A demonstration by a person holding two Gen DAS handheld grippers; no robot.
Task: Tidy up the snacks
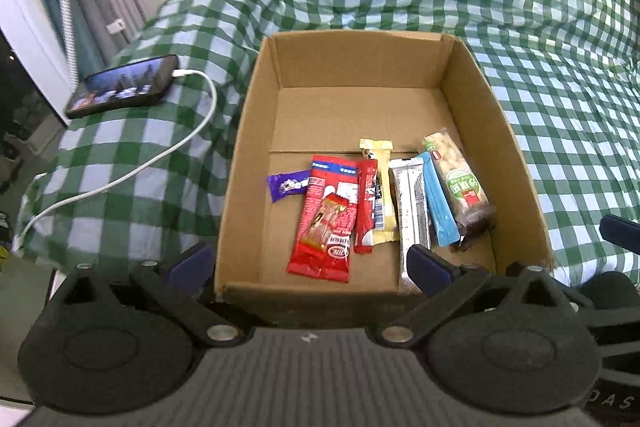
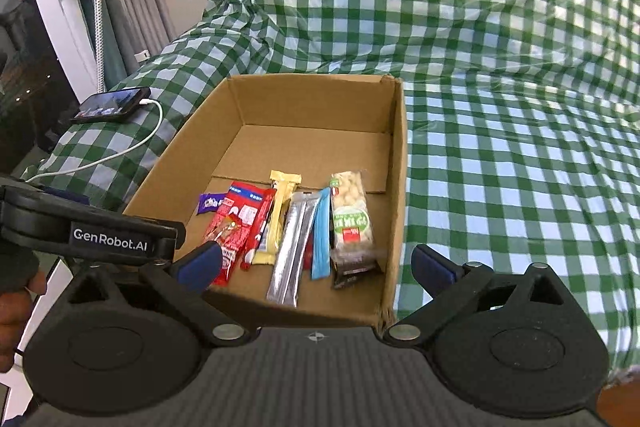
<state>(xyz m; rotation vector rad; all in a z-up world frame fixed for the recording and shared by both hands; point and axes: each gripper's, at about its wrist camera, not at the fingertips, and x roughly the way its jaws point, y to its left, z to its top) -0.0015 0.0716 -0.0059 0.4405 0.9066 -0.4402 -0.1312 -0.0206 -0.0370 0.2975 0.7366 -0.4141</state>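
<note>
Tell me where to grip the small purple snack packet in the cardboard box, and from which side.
Grip the small purple snack packet across its short width near the free left end, coming from above. It lies flat on the floor of the cardboard box, and its right end touches or slips under the large red packet; the left side has bare floor. Either open tool would probably fit.

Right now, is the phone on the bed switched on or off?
On. The phone shows a lit picture on its screen, and a white cable is plugged into it.
</note>
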